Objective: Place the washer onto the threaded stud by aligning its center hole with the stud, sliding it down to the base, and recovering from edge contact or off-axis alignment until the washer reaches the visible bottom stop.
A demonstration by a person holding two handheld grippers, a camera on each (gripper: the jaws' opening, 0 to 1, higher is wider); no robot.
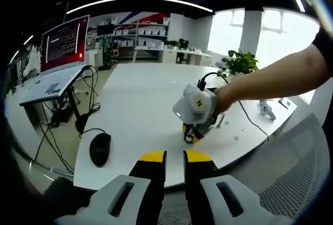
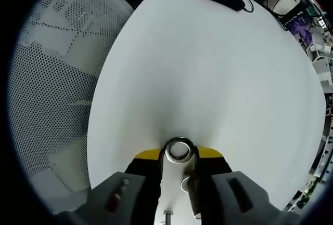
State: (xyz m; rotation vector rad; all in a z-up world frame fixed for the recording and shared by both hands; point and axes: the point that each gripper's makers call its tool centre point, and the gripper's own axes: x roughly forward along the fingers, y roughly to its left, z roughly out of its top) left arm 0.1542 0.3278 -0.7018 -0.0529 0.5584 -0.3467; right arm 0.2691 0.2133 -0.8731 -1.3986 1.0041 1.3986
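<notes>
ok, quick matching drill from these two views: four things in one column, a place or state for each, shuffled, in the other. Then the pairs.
Things:
1. washer
2. computer mouse
3. left gripper
4. potted plant

Places or states:
A. far side of the white table, near the windows
B. held between the right gripper fingertips
C. near table edge, cable attached
D. yellow-tipped fingers slightly apart, holding nothing, back from the table edge

Pairs: 1-B, 2-C, 3-D, 4-A
</notes>
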